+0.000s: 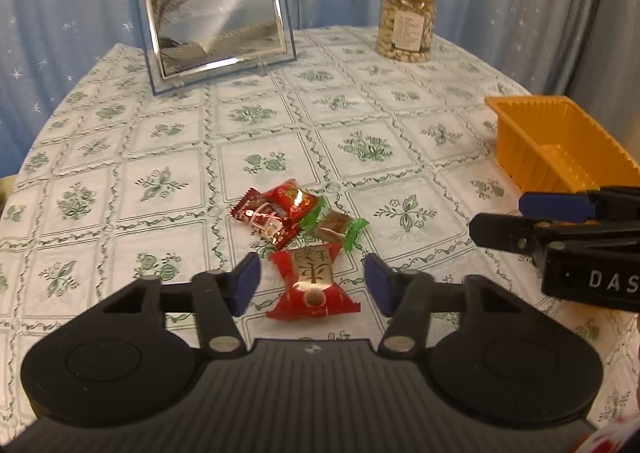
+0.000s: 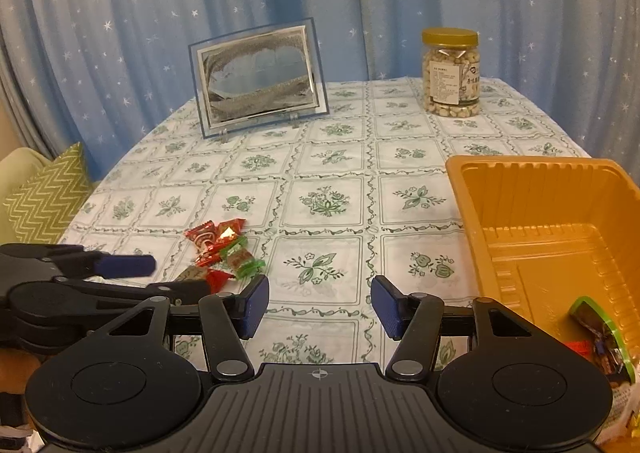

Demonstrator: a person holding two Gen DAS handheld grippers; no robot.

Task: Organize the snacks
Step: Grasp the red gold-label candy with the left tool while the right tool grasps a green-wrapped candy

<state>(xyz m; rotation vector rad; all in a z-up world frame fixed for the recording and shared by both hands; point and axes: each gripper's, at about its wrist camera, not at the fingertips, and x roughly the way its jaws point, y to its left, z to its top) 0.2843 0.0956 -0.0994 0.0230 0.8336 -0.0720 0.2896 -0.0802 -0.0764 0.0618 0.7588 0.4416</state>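
A small pile of wrapped candies (image 1: pixel 292 213) lies on the tablecloth; it also shows in the right wrist view (image 2: pixel 222 249). My left gripper (image 1: pixel 312 283) is open, its blue pads (image 1: pixel 246 283) on either side of a red and gold candy (image 1: pixel 314 285), not touching it. A green-wrapped candy (image 1: pixel 336 227) lies just beyond. My right gripper (image 2: pixel 320 307) is open and empty over bare cloth, left of the orange tray (image 2: pixel 560 213), which holds a green-edged snack (image 2: pixel 604 337). The right gripper shows in the left wrist view (image 1: pixel 560 221) at right.
A framed picture (image 1: pixel 216 21) stands at the table's back, and a jar of nuts (image 1: pixel 408 21) with a gold lid to its right. The orange tray (image 1: pixel 560 145) sits at the right edge. A blue star curtain hangs behind. A yellow cushion (image 2: pixel 44 193) lies left.
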